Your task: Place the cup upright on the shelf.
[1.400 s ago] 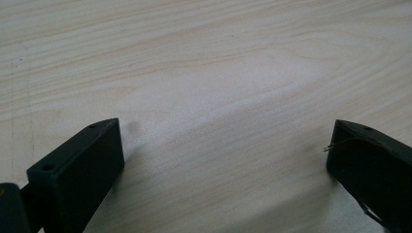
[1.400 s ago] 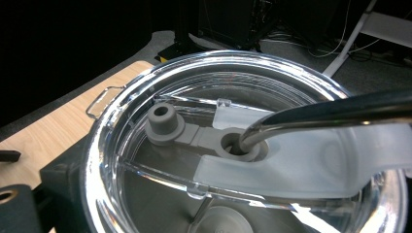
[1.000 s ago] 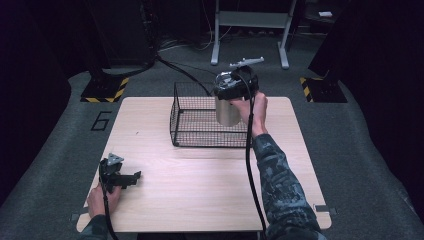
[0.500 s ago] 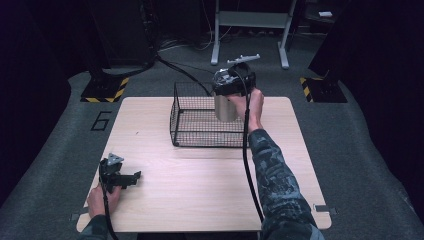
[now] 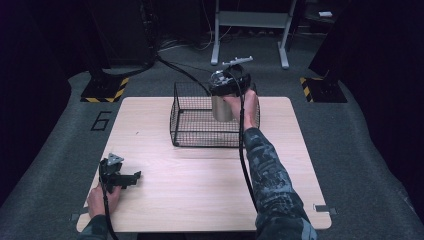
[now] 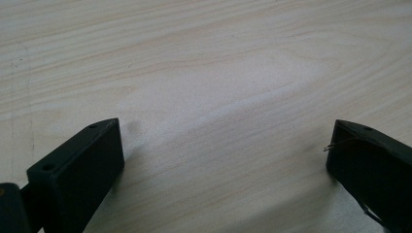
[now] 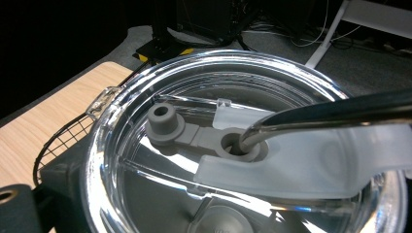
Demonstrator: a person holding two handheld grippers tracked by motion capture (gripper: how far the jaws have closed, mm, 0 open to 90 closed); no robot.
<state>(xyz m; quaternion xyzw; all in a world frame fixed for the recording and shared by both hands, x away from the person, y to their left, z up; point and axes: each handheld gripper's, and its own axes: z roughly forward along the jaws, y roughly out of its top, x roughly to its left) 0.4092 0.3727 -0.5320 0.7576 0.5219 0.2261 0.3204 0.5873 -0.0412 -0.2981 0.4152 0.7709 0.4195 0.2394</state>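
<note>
- Overhead first: from the high view I see my right gripper [image 5: 226, 87] held up over the far side of the wire basket [image 5: 190, 127], with a steel tumbler [image 5: 221, 107] hanging beneath it, its lower part down inside the basket's walls.
- My right hand [image 5: 245, 102] sits just beside the tumbler, the sleeve stretching back across the table [image 5: 200, 180].
- A straw [image 5: 237, 61] sticks out above the gripper, tilted toward the right.
- My left gripper [image 5: 131, 176] rests on the near left part of the table, well apart from the basket, with my left hand [image 5: 102, 197] behind it.
- Left gripper view: the two black jaws stand wide apart with bare wood grain between them (nothing held), low over the table [image 6: 209, 73].
- Right gripper view: I look straight down onto the tumbler's clear lid [image 7: 145, 97], very close up, with a metal straw [image 7: 330, 114] passing through a grey rubber grommet [image 7: 238, 145] in the lid.
- A bit of the basket's mesh [image 7: 63, 141] and the table edge [image 7: 43, 121] show at the left.
- The jaws there are mostly hidden behind the lid, but the tumbler appears to be clamped in them, since it hangs with the gripper.
</note>
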